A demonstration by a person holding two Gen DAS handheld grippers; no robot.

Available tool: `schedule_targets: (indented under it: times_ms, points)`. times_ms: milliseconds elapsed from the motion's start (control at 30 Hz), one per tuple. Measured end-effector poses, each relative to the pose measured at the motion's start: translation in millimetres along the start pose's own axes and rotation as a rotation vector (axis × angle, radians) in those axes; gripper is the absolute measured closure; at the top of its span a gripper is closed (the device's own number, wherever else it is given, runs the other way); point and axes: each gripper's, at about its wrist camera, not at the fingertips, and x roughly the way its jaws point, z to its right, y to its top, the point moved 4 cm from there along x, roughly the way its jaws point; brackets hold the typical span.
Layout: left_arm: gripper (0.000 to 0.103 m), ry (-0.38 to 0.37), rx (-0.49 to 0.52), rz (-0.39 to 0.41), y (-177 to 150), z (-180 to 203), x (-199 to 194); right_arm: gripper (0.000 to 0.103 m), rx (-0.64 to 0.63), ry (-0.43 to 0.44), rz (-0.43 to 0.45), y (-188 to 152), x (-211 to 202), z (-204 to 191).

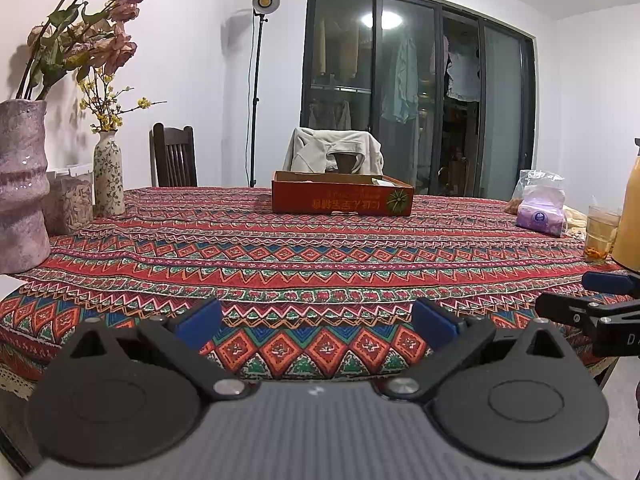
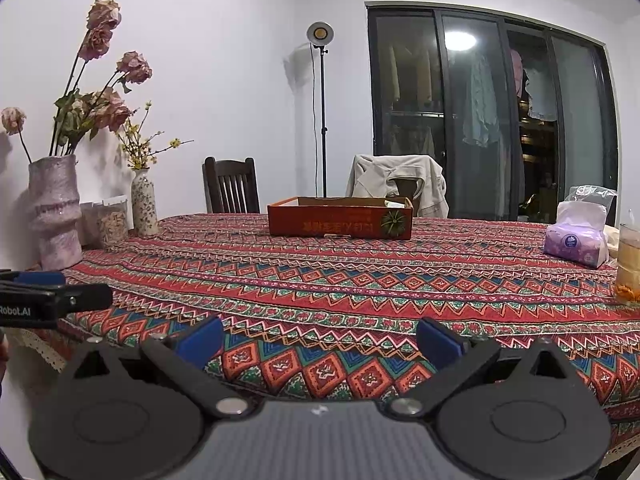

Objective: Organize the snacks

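at twelve o'clock sits your red box (image 1: 342, 197), contents hidden; both claws, left gripper (image 1: 316, 322) and right gripper (image 2: 320, 338), gape empty, so stage unclear.

Woven cloth (image 1: 320, 248) with a matt patterned weave covers the desk; on it stands a shallow tray (image 1: 342, 198) of matt printed cardboard. Left, a rough speckled ceramic vase (image 1: 20, 184) and a smoother floral-glazed vase (image 1: 108, 176); right, a glossy plastic-wrapped tissue pack (image 1: 540, 212) and a clear glass (image 1: 600, 232). Each tool, left (image 1: 316, 324) and right (image 2: 320, 340), shows matt black plastic arms, bright metal pivots and smooth blue pads (image 1: 200, 322).
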Motion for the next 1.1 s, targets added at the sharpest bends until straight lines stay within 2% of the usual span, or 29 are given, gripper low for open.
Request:
schedule_targets:
  times_ms: [267, 567, 1100]
  points:
    - [0.000, -0.001, 0.001, 0.002, 0.7, 0.1, -0.2, 0.000, 0.033, 0.002, -0.003, 1.3, 0.2, 5.5]
    - [0.000, -0.010, 0.011, 0.003, 1.0, -2.0, -0.5, 0.000, 0.004, 0.003, 0.004, 0.4, -1.3, 2.2]
    - [0.000, -0.010, 0.017, 0.006, 1.2, -5.8, 0.8, 0.000, 0.029, 0.002, 0.008, 2.3, -2.3, 7.0]
